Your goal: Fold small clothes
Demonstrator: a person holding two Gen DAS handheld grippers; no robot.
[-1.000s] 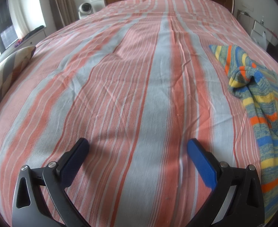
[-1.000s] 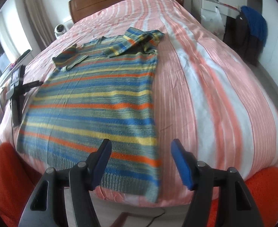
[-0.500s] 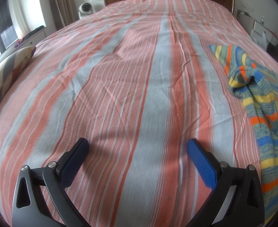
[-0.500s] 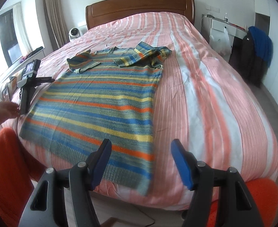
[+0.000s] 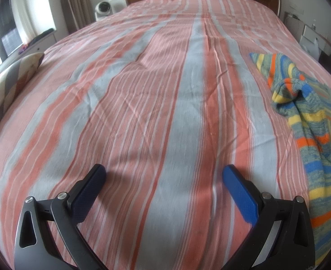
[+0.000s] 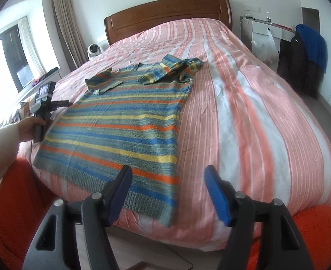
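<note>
The striped sweater (image 6: 118, 121) lay flat on the near half of the bed (image 6: 244, 117), its ribbed hem at the mattress edge closest to me and its body spread smooth. Both sleeves were already turned inward — the left one (image 6: 102, 82) lay as a short flap across the shoulder, the right one (image 6: 172, 70) sat bunched and rumpled near the collar rather than lying flat. So the first step looked done, if untidily; the body itself had no crease across it, and I judged most of the folding still lay ahead: the sides to bring in, perhaps, and the hem to carry up toward the collar.

The right gripper (image 6: 167, 193) hovered just above the hem's right corner, its jaws spread and just then widening a little, with nothing pinched between them. Off to the sweater's left the left gripper (image 5: 164, 189) hung over bare striped bedcover (image 5: 143, 103), jaws spread wide and empty too; from its own view only the sweater's edge (image 5: 311, 121) showed at the right. The person's hand (image 6: 29, 127), in a pale fuzzy sleeve (image 6: 1, 144), gripped that tool's handle beside the garment.

From where things stood, I guessed the hem corner was the next thing to be taken — though the bunched right sleeve might want flattening first.
</note>
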